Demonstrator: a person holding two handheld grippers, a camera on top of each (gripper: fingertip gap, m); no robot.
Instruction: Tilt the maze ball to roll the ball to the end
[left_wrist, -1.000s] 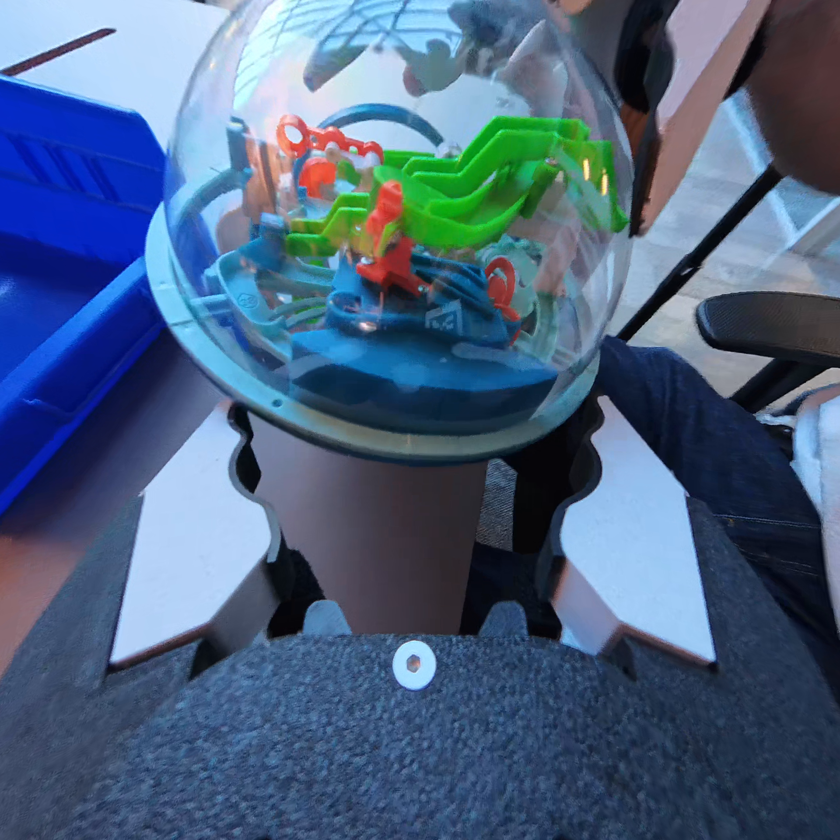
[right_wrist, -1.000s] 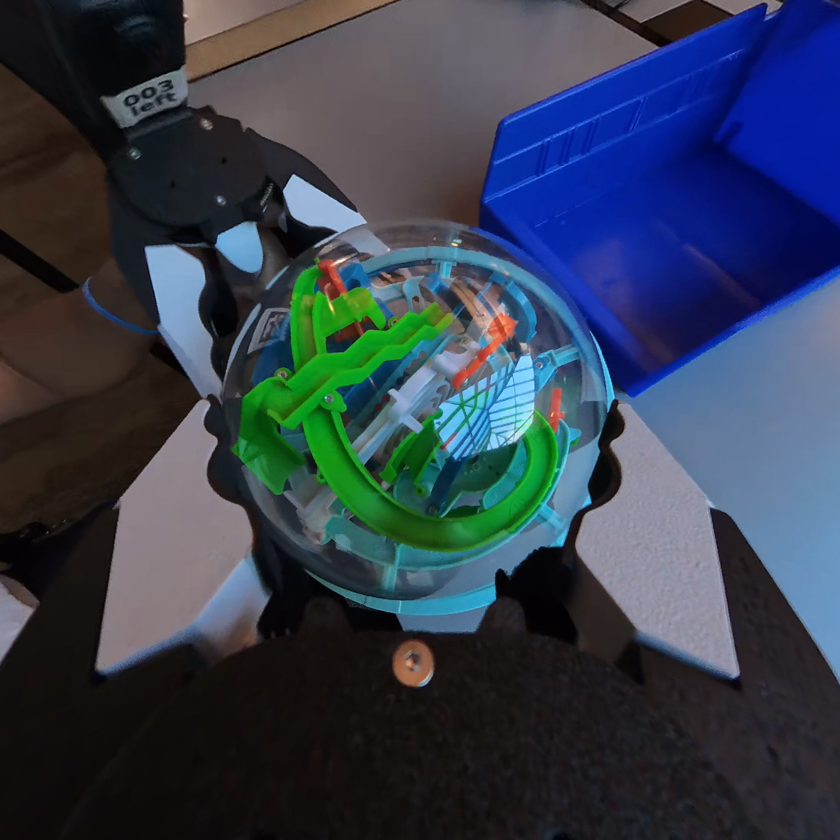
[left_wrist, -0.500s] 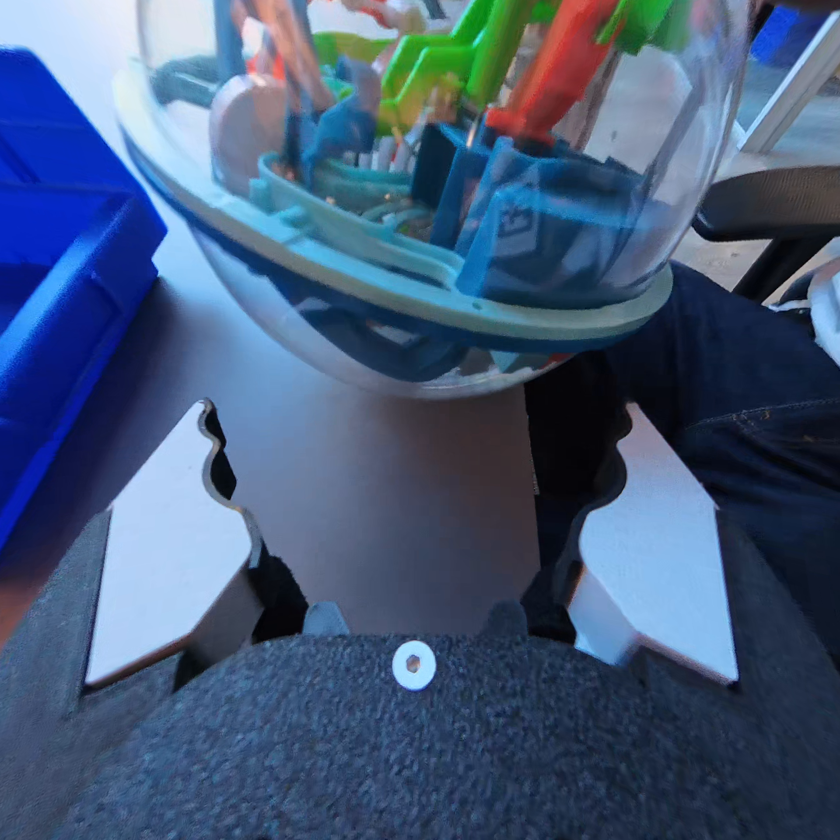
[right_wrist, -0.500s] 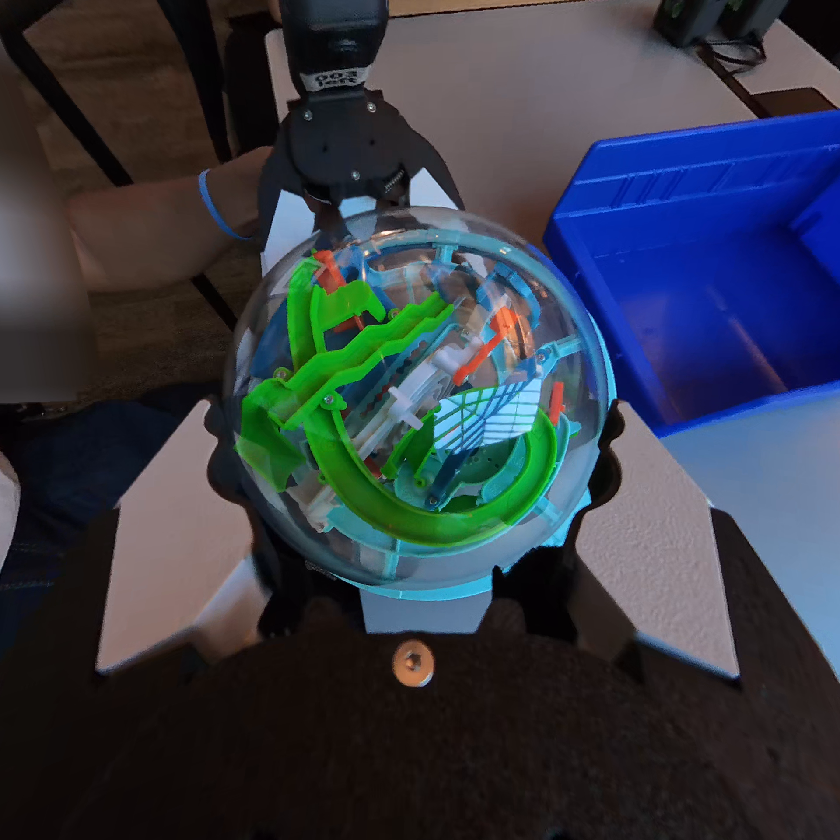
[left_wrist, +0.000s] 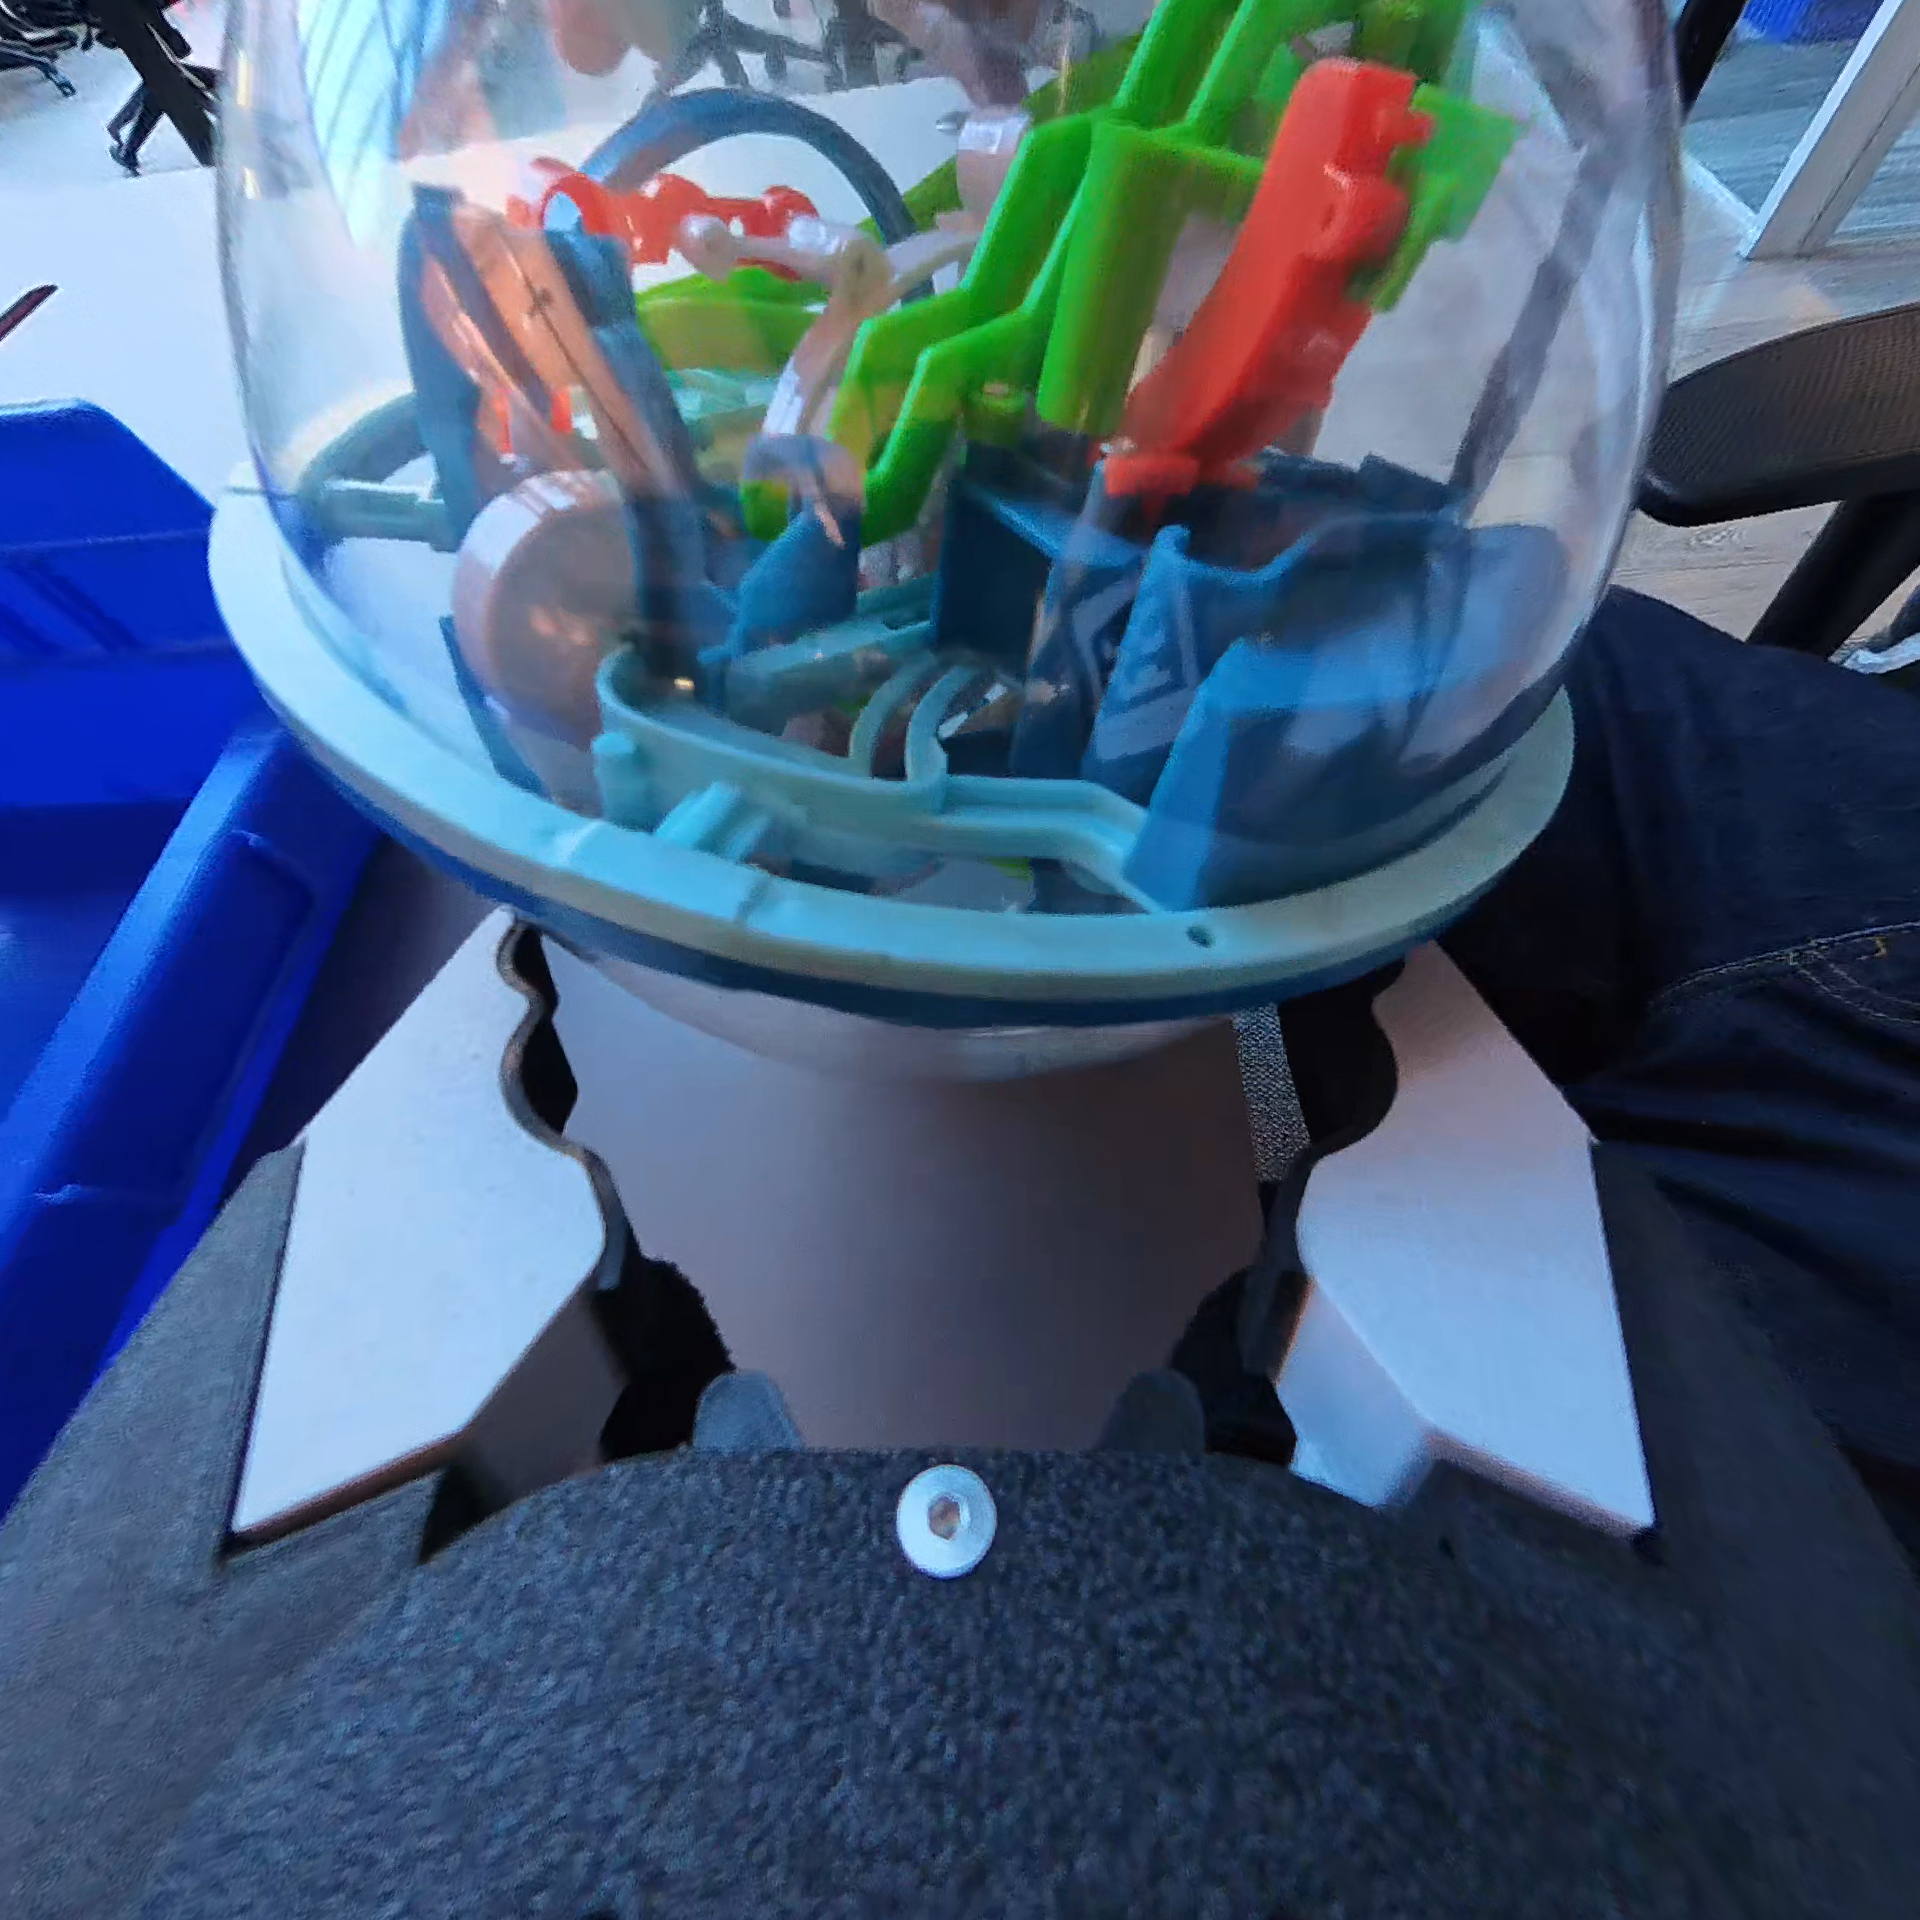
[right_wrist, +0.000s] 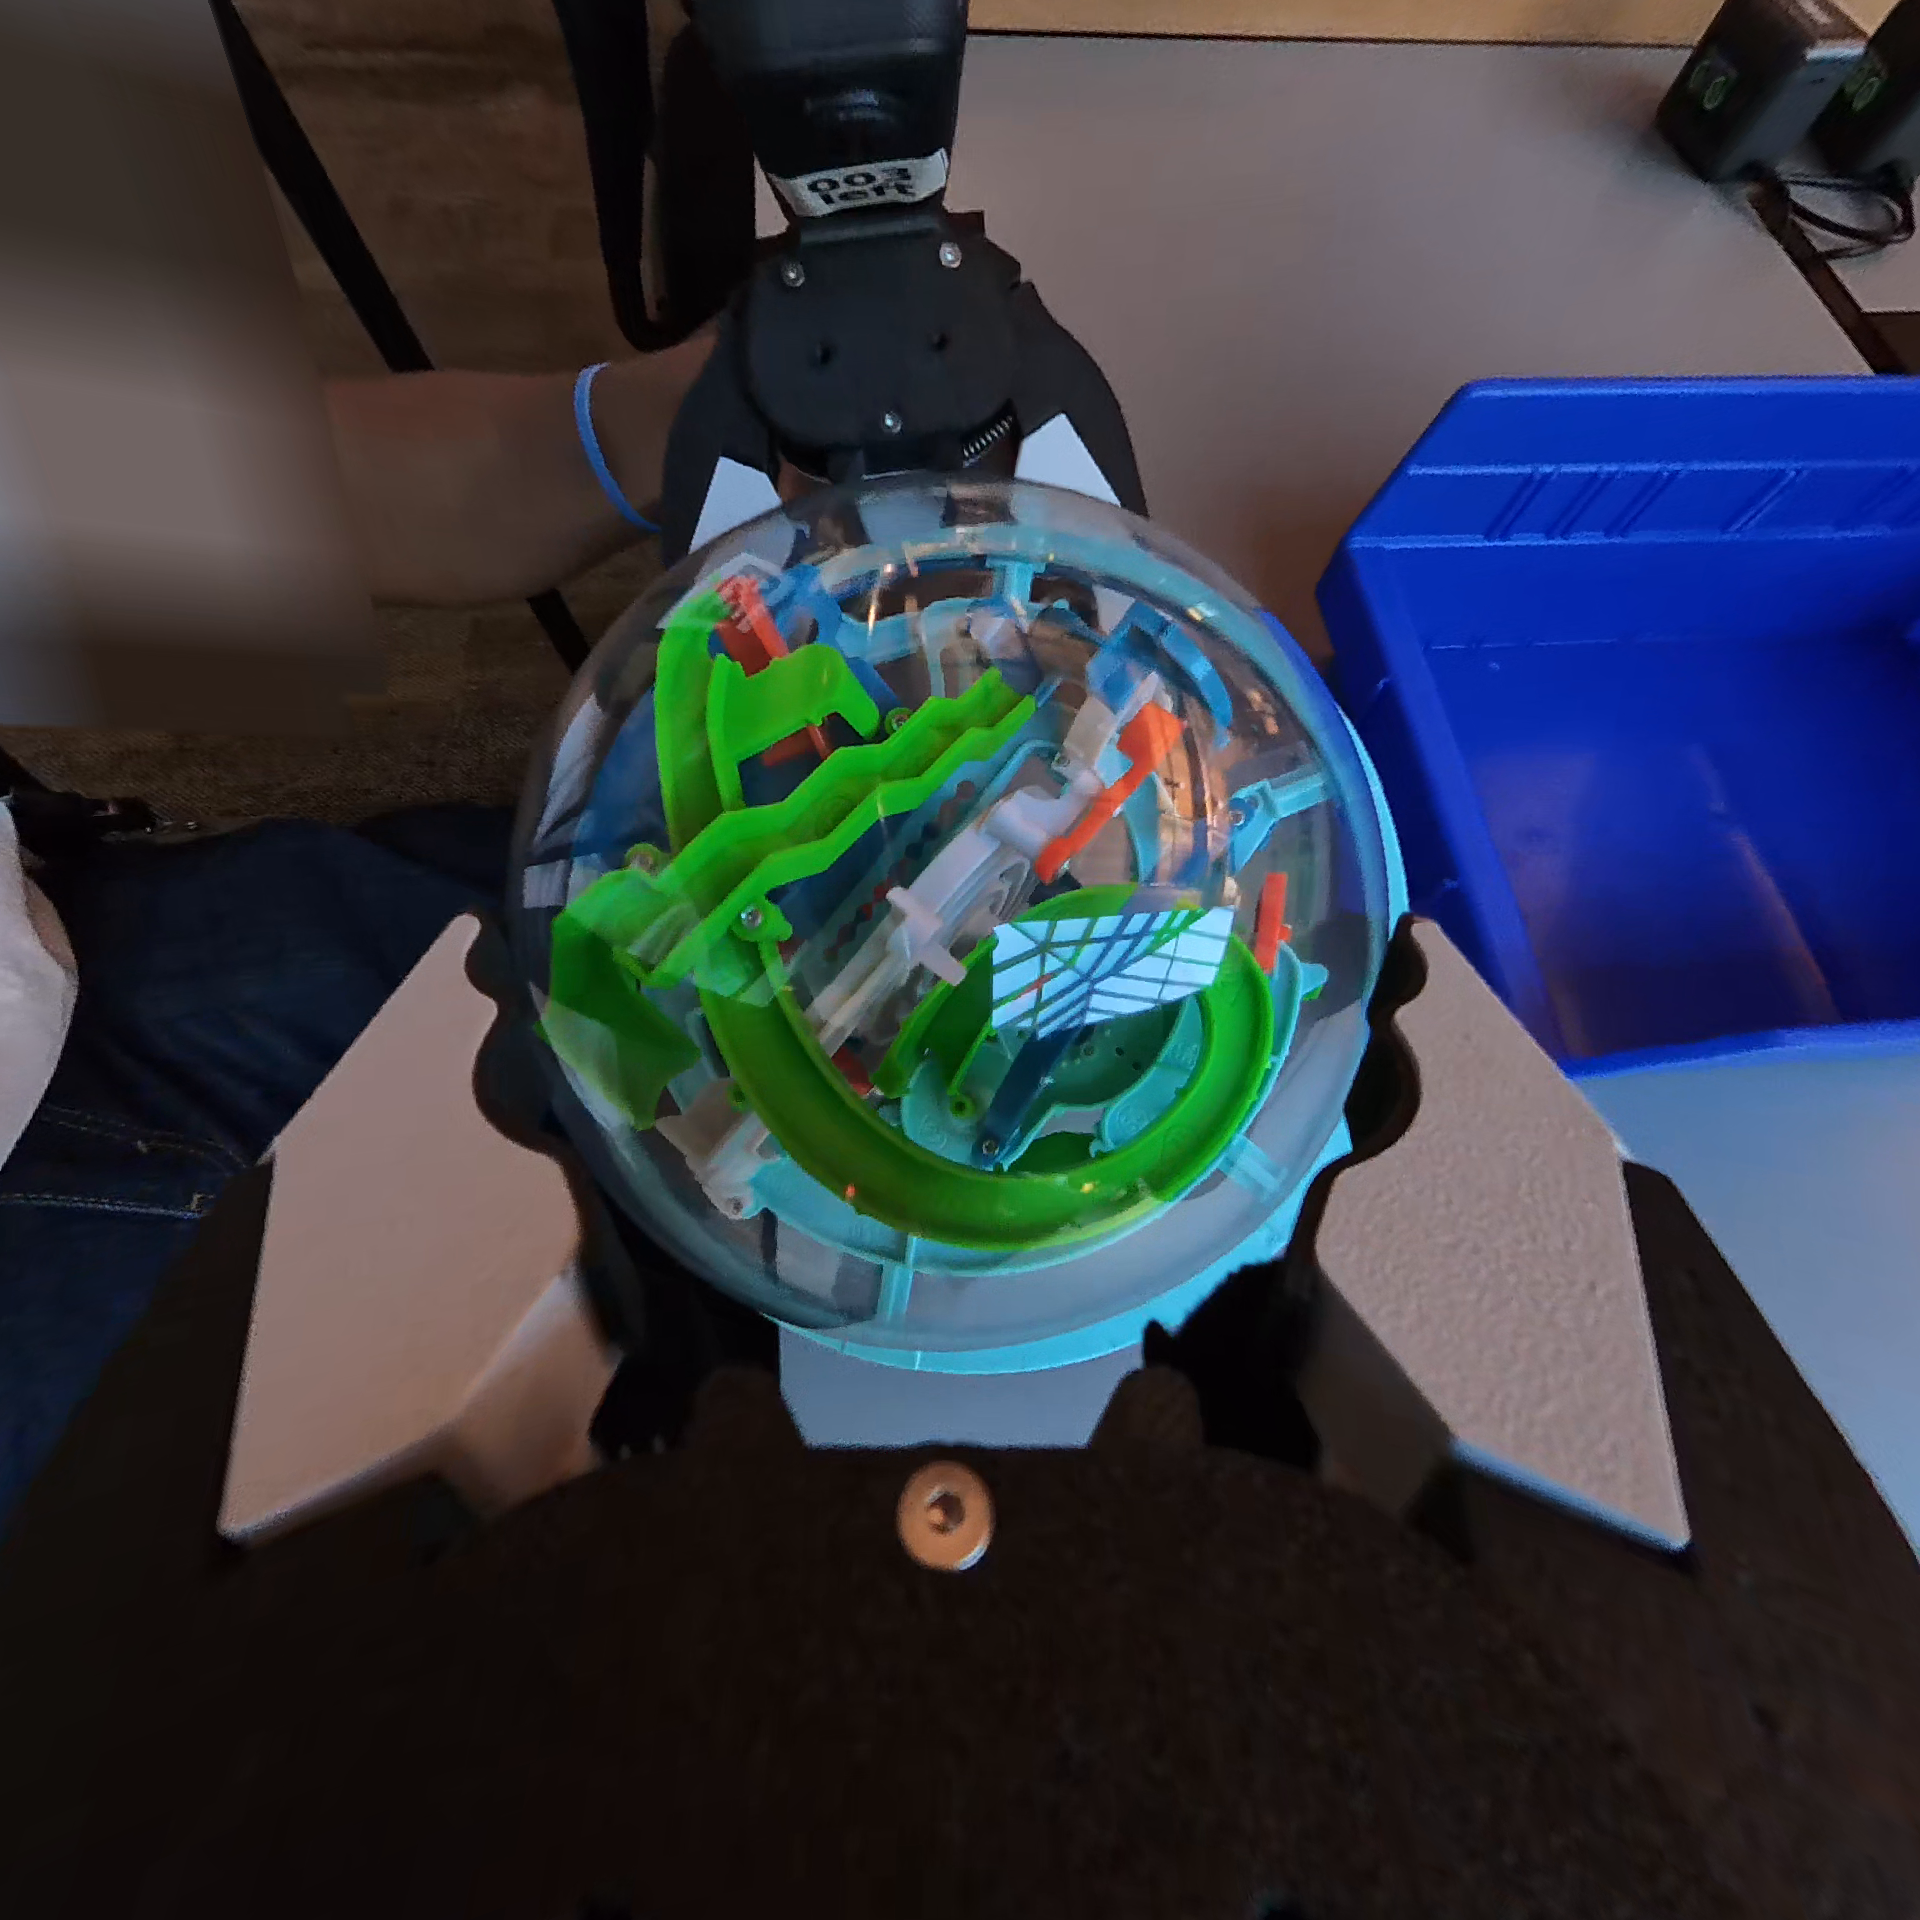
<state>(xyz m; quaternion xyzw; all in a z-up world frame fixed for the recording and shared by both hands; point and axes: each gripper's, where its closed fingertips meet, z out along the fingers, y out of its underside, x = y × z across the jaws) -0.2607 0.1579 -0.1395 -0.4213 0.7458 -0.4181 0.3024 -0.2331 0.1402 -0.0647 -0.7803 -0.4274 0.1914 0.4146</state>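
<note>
The maze ball (right_wrist: 935, 935) is a clear sphere with green, blue and orange tracks and a pale blue rim. My right gripper (right_wrist: 940, 966) is shut on it, one finger on each side, and holds it above the table edge. The ball fills the upper left wrist view (left_wrist: 935, 520). My left gripper (left_wrist: 951, 997) is open, with the ball's clear underside just between its fingertips. Its black body (right_wrist: 883, 343) shows beyond the ball in the right wrist view. I cannot make out the small rolling ball inside.
A blue bin (right_wrist: 1662, 779) stands on the pale table (right_wrist: 1351, 260) beside the ball; it also shows in the left wrist view (left_wrist: 125, 831). A person's leg in jeans (left_wrist: 1714, 935) and a dark chair (left_wrist: 1787, 416) are by the table. Black devices (right_wrist: 1766, 83) sit at the far corner.
The right gripper swung with the ball, so the left gripper now sits straight behind it. In the left view the ball came much closer, and its rim dropped to the fingertips.
</note>
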